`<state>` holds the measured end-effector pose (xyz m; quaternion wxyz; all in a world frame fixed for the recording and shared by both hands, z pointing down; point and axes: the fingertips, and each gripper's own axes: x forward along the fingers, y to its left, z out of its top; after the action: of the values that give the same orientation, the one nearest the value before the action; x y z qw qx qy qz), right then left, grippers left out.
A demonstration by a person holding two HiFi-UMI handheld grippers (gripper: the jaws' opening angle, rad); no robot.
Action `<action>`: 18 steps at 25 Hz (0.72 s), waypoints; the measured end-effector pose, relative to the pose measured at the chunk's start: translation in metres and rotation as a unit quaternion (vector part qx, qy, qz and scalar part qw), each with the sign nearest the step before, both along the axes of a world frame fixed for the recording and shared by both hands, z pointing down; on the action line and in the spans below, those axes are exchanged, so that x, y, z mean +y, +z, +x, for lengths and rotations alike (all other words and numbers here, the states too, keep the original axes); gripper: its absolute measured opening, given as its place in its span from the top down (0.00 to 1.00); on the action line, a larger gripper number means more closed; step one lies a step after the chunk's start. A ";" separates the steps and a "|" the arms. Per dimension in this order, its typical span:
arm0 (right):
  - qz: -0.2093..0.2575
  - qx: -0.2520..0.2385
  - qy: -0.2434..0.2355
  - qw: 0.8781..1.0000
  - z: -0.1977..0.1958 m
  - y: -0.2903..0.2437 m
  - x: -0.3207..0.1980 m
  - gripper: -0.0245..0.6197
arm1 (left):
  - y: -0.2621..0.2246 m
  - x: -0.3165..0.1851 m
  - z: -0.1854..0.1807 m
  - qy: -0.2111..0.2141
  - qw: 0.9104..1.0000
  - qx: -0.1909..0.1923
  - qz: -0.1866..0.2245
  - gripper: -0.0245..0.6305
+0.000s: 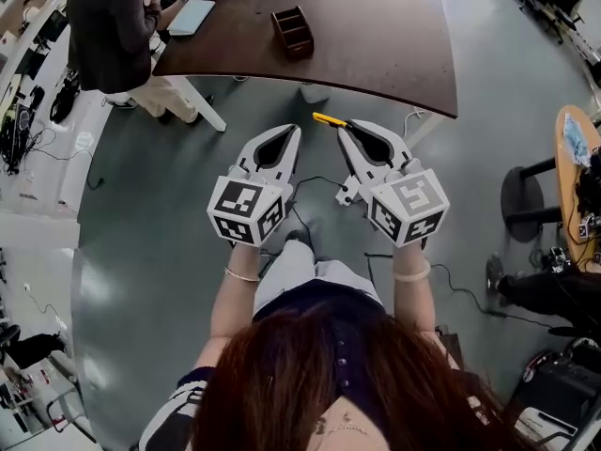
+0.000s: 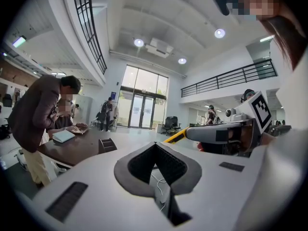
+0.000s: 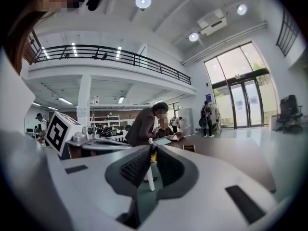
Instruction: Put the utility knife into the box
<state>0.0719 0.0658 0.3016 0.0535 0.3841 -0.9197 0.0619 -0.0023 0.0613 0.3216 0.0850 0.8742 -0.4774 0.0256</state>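
While both grippers hang over open grey floor, short of the curved near edge of the smooth dark-brown table, the right gripper is clenched on the slim yellow utility knife, which juts leftward from its tips. The left gripper is pressed together, empty. The dark partitioned box sits on the table, well apart.

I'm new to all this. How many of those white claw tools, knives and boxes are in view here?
2 grippers: left gripper, right gripper
1 utility knife, yellow, clamped in the right gripper
1 box, brown, on the table
Total: 4
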 end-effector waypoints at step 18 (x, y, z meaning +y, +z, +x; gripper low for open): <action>-0.008 0.015 0.036 0.999 -0.060 0.008 -0.165 0.89 | 0.014 -0.166 -0.049 0.041 0.999 0.005 -0.015 0.97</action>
<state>0.0124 -0.0995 0.3094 0.0683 0.4178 -0.9036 0.0653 -0.0516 -0.1044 0.3360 0.0997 0.8919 -0.4400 0.0317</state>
